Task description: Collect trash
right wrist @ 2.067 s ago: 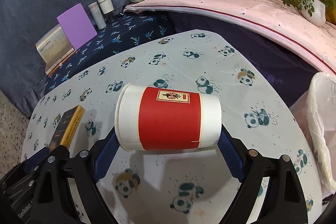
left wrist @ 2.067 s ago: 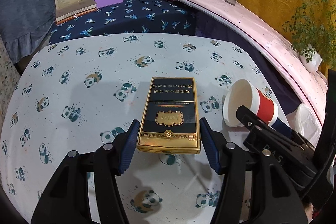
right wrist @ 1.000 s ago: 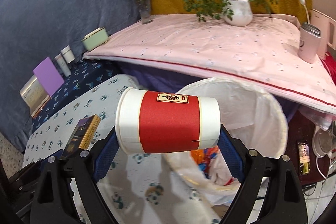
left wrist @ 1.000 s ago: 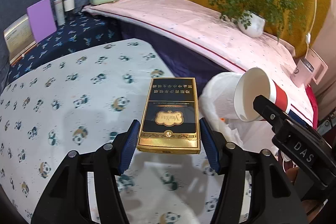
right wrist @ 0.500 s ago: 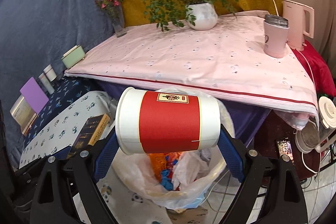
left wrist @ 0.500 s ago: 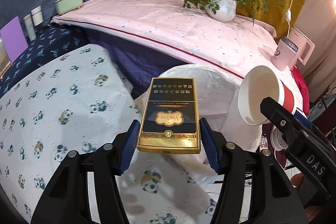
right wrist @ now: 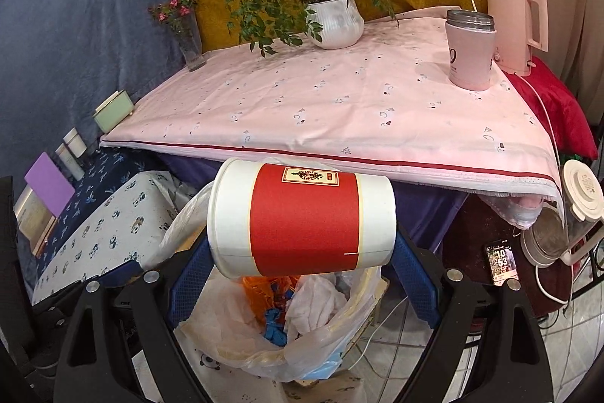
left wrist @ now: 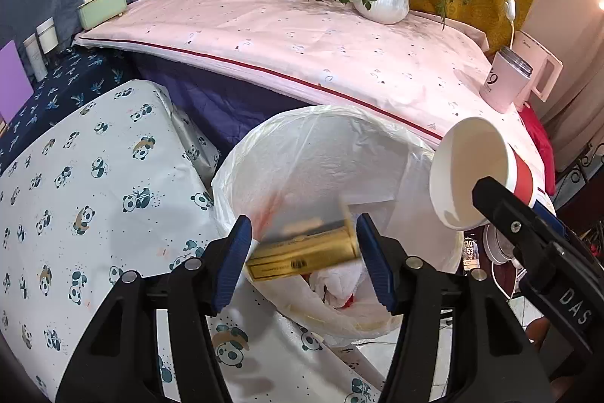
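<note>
item 1: cigarette box (left wrist: pixel 302 255), gold and dark card.
- place: between the jaws of the left claw (left wrist: pixel 302 225), above the open mouth of the trash bag (left wrist: pixel 302 153), just off the near right corner of the panda-cloth table (left wrist: pixel 94 176).
- condition: tipped with its long gold edge up, and motion-blurred while the claw is sharp. it reads as loose and dropping, not pinched.
- handling, judged: light, stiff and smooth-faced. it is best taken across its narrow width with flat pads on the long edges. it should fall cleanly into the bag.
- claw state: jaws apart, with the box in the gap and no pad clearly pressing on it.

item 2: paper cup (right wrist: pixel 302 218), white with a red sleeve.
- place: lying sideways in the right claw (right wrist: pixel 300 252), directly over the bag, where crumpled white paper and blue and orange scraps show.
- handling, judged: very light, thin-walled and easily crushed. it is gripped end to end, rim against one pad and base against the other, which spares the soft side wall. it is empty as far as its mouth shows in the left view.
- claw state: clamped on the cup, with the jaws wide.

item 3: pose.
- both claws angle downward toward the bag, side by side, the right one beside and slightly ahead of the left.
- no hand or sleeve is visible.
</note>
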Tool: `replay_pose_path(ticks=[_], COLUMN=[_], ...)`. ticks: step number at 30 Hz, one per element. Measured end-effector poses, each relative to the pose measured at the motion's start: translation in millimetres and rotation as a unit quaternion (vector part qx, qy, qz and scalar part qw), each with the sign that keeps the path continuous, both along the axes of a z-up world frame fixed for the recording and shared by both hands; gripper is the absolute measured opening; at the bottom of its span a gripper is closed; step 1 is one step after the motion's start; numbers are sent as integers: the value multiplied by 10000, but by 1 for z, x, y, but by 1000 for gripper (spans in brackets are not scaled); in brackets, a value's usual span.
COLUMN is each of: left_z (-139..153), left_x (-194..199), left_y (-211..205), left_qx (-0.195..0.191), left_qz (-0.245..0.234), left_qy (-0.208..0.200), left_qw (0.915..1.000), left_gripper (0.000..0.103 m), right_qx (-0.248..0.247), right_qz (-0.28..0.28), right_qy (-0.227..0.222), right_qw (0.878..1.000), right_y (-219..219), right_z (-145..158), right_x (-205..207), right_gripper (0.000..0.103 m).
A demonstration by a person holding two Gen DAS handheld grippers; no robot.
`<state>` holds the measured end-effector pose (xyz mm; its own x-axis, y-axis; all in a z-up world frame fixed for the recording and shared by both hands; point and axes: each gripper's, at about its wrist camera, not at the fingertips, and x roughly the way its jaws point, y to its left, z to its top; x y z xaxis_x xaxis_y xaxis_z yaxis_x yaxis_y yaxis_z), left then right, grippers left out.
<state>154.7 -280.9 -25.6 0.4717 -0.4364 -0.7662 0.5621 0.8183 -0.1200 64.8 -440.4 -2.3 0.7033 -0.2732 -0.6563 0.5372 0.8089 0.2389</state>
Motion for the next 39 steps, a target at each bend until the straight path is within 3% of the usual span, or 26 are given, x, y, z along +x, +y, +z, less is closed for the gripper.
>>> replay_pose_path(ticks=[21,25,39], left_z=[-5,-5,0], left_x=[12,15,10], left_y=[32,42,64], left_qx=[148,165,144], left_qz=[446,578,786], left_qy=[-104,-157,-210], left_qw=[9988,9981,9966], left_gripper=[56,62,65], right_qx=[-7,-22,-135], right_qz=[349,402,584], right_qy=[71,90,117], right_qw=[9994,9991,9981], right_y=[18,23,42], right_z=[-3,-4,4], right_x=[26,31,30], right_gripper=[86,86,86])
